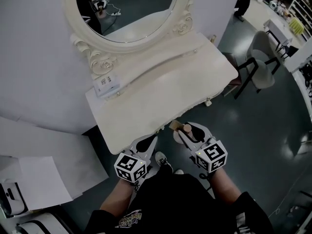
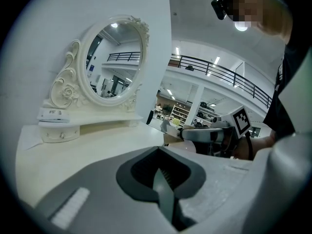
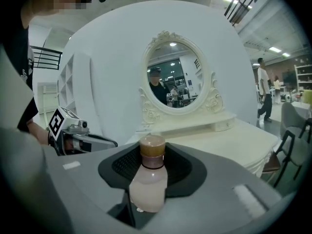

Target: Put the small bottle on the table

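Note:
A small pale-pink bottle [image 3: 148, 182] with a tan cap stands upright between the jaws of my right gripper [image 3: 146, 199], which is shut on it. In the head view the bottle's cap [image 1: 186, 128] shows just off the front right edge of the cream dressing table [image 1: 161, 89], with my right gripper [image 1: 191, 130] holding it beside the table. My left gripper [image 1: 145, 144] sits at the table's front edge, its jaws shut with nothing between them [image 2: 163, 189]. The tabletop [image 2: 83, 140] lies ahead of it.
An oval mirror [image 1: 124, 11] in an ornate cream frame stands at the table's back, with a small white box [image 1: 106, 85] beside its base. A grey chair [image 1: 261, 62] stands to the right on the dark floor. White panels [image 1: 44, 150] lie to the left.

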A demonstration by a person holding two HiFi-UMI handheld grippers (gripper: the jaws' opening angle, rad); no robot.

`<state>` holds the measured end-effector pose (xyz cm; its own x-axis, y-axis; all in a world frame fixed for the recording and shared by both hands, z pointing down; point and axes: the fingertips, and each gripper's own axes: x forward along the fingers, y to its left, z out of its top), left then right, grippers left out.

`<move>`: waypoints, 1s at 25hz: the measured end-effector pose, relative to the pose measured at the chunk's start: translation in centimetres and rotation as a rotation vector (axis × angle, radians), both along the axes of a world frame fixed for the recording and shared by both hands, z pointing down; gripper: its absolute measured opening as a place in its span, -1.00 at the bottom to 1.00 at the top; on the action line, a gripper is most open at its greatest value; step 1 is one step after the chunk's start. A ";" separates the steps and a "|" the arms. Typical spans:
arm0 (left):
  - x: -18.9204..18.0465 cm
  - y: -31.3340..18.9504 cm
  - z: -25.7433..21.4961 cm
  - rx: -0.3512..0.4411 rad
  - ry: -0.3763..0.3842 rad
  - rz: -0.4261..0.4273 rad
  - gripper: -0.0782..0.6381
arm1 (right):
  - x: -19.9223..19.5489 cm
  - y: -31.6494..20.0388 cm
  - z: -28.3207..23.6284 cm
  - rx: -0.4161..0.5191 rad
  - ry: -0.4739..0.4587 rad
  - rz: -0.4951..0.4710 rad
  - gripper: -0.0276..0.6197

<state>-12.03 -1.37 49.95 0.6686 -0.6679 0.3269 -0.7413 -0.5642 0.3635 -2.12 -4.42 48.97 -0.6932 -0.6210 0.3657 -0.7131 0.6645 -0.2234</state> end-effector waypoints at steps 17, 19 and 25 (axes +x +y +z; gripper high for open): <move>-6.3 -2.1 -2.4 0.082 0.029 -0.036 -0.78 | -7.3 -4.4 -1.1 0.028 0.009 -0.037 -0.40; -6.7 -2.3 -3.1 0.105 0.030 -0.047 -0.78 | -8.3 -4.7 -1.1 0.023 0.009 -0.059 -0.40; -8.3 -2.6 -3.7 0.118 0.024 -0.103 -0.78 | -10.7 -5.6 -1.7 0.033 0.002 -0.125 -0.40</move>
